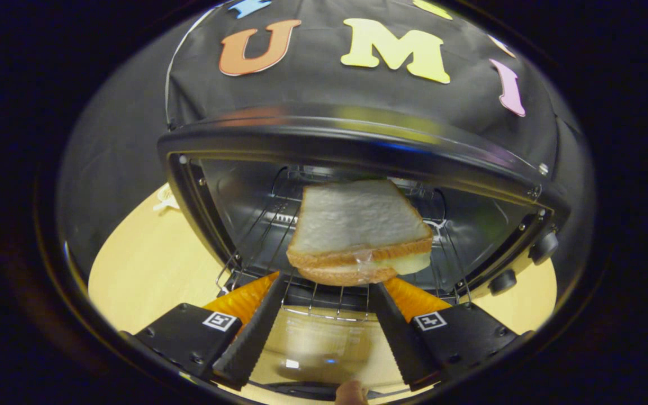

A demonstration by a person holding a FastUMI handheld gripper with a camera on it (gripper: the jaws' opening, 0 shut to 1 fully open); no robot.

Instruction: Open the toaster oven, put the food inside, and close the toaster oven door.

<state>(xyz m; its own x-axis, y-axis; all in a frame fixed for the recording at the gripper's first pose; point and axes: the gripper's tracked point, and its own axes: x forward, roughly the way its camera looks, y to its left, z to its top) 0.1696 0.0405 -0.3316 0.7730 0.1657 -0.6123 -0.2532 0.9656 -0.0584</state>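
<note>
A toy sandwich of white bread with a pale filling hangs tilted in the mouth of the black toaster oven, just above its wire rack. My gripper is shut on the sandwich's near edge, one finger at each lower corner. The oven door is open and lies flat below and between the fingers, its glass reflecting light. The inside of the oven is shiny metal, with the rack reaching to the back.
Two black knobs sit on the oven's right front panel. The oven stands on a light wooden table, with bare wood to its left. A person's fingertip shows near the door's front edge.
</note>
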